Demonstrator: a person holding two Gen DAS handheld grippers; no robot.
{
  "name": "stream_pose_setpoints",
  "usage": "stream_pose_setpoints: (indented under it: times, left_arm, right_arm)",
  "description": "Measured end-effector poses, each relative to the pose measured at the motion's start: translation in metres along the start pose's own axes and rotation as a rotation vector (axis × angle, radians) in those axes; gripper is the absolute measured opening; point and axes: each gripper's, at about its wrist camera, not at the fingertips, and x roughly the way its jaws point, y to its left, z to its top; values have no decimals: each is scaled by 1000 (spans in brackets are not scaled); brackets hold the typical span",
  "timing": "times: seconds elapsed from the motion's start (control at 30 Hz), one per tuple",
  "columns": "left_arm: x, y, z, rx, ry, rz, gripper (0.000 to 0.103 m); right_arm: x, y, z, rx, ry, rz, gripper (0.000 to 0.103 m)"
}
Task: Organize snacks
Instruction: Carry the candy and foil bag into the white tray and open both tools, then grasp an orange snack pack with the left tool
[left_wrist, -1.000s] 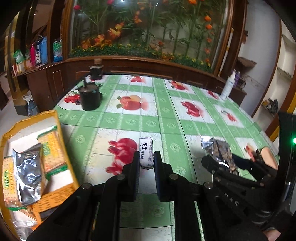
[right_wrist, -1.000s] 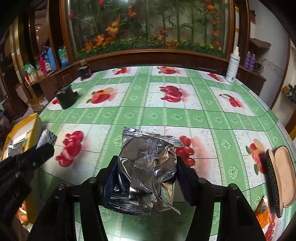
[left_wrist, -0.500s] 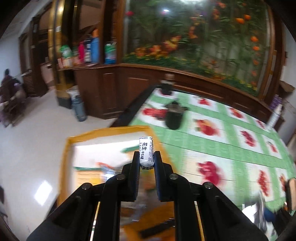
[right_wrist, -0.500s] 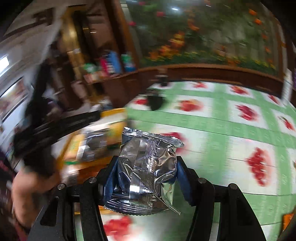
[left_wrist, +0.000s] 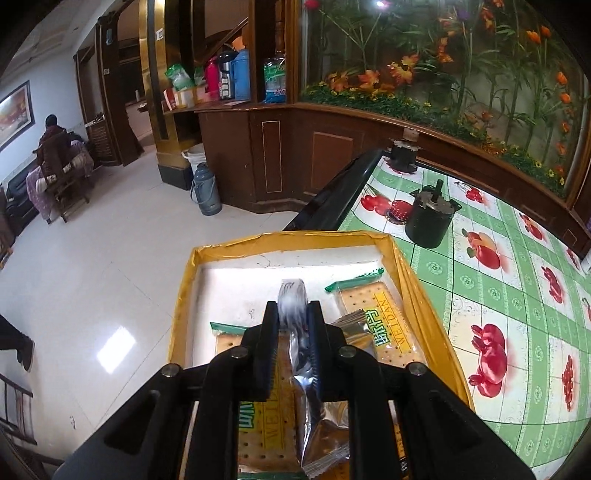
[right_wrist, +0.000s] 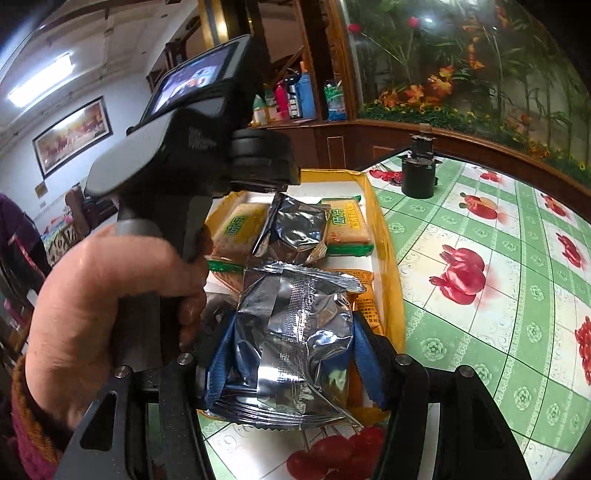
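Left-wrist view: over the yellow cardboard tray (left_wrist: 424, 291), the left gripper (left_wrist: 291, 325), jaws just easing apart, releases a small blurred candy packet (left_wrist: 291, 295). At its three o'clock, the right gripper (right_wrist: 291, 332) pinches a crinkled silver foil snack bag (right_wrist: 295, 325), seemingly next to drop in.

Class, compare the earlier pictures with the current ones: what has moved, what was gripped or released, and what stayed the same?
Both grippers swung from over the table to the yellow tray. The left gripper has just been opening; its small candy, blurred, is still between the jaws and seems to be slipping out. The right gripper still clamps the foil bag. The tray's biscuit packs and the black pot stayed put.
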Motion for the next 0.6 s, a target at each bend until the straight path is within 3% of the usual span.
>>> stream_pose_setpoints:
  times: [0.07,0.1,0.33,0.47,0.6]
  left_arm:
    - [-3,3,0,-20,-13,-16,55]
    - [-5,4,1,-27,-22,-16,60]
    - [-17,22,5,-131,-70,-80,62]
    - [-30,25,7,-176,-130,-116,62]
    - [-42,12,6,-150,-173,-184,62]
  right_arm:
    - [3,2,-1,-26,5,-11,66]
    - [-2,3,-3,-36,0,-19,67]
    - [-20,1,2,-39,-70,-24,70]
    - [-36,-18,8,44,-128,-27,71]
    - [-45,-46,13,168,-152,-53,71]
